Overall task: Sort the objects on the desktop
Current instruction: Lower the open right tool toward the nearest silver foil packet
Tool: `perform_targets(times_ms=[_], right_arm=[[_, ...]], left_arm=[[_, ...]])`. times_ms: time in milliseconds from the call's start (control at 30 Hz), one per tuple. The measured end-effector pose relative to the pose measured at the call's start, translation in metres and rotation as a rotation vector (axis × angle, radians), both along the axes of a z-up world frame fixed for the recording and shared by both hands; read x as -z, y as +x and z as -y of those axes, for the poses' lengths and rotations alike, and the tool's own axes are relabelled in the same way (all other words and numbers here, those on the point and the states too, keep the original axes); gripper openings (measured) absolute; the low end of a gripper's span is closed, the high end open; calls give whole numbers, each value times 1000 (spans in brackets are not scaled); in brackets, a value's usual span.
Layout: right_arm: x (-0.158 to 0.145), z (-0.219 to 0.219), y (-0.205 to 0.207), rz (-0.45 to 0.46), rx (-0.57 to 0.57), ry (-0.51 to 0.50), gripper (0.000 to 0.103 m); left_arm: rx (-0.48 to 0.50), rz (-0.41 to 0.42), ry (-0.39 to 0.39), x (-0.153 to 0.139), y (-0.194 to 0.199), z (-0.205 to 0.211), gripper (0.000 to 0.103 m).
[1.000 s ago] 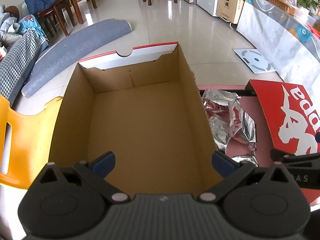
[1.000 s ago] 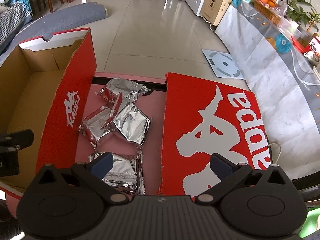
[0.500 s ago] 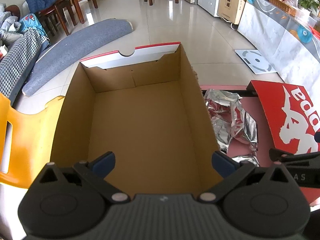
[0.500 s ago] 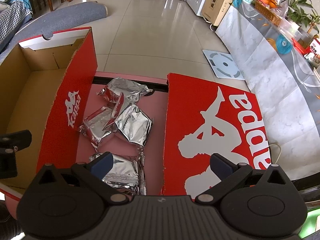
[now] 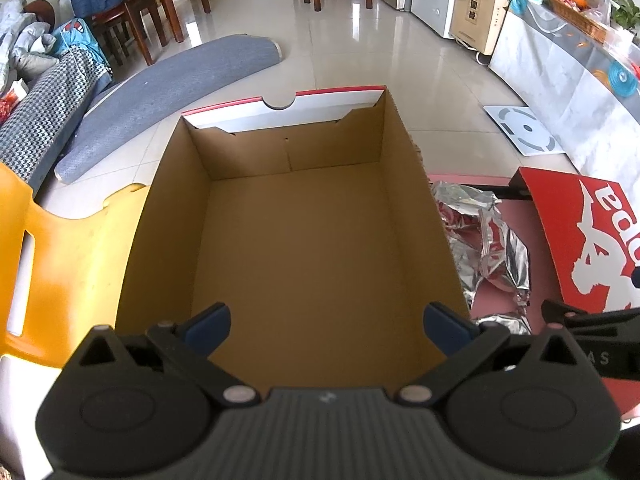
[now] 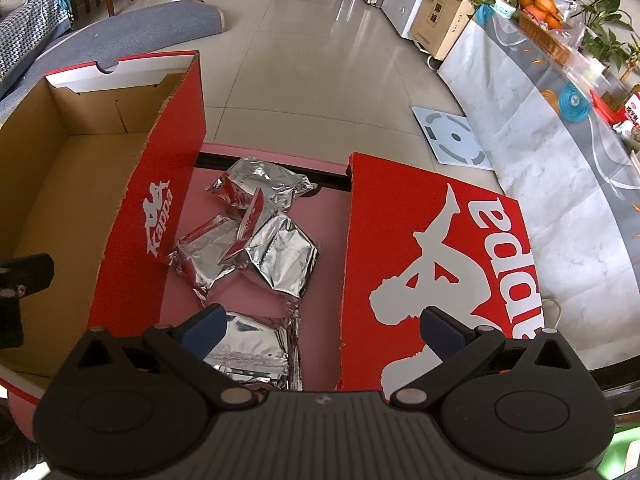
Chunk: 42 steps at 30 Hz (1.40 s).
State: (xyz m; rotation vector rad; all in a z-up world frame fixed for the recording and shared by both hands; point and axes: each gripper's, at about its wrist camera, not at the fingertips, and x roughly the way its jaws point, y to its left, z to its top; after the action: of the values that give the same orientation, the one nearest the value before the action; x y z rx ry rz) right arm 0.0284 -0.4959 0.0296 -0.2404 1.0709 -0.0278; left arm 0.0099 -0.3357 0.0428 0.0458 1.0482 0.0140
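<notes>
An empty red shoe box [image 5: 296, 256] with a brown inside lies open under my left gripper [image 5: 326, 322], which is open and holds nothing. Right of the box, several silver foil packets [image 6: 276, 252] lie on a pink tabletop [image 6: 328, 220], seen again as foil packets [image 5: 486, 236] in the left wrist view. The red box lid [image 6: 436, 264] with a white logo lies right of the packets. My right gripper [image 6: 322, 326] hovers open over the nearest packet and the lid's left edge, empty. The box wall [image 6: 156, 216] stands left of the packets.
A yellow plastic chair [image 5: 60, 252] sits left of the box. Beyond the table lie a tiled floor, a grey mat [image 5: 160, 92], a white scale [image 6: 454, 140] and a long cloth-covered table [image 6: 560, 152] with fruit and plants. The table's right edge runs near the lid.
Both views have shifted only slightly; the packets, box and lid lie where they were. Both grippers stay open.
</notes>
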Motion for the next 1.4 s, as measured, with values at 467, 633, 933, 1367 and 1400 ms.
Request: perform_targets(times_ms=[467, 633, 933, 1367, 1400], right_arm=[[1, -9, 2, 2, -28, -8, 103], [1, -11, 2, 5, -29, -12, 103], [1, -15, 3, 11, -37, -19, 103], [-2, -6, 9, 19, -58, 87, 103], [-2, -5, 9, 18, -63, 102, 103]], left_arm=[[-8, -6, 6, 2, 0, -3, 103], [-13, -5, 10, 3, -1, -6, 103], [-34, -8, 14, 4, -1, -12, 103], [-52, -41, -41, 12, 2, -26, 103], [-49, -41, -42, 12, 2, -27, 103]])
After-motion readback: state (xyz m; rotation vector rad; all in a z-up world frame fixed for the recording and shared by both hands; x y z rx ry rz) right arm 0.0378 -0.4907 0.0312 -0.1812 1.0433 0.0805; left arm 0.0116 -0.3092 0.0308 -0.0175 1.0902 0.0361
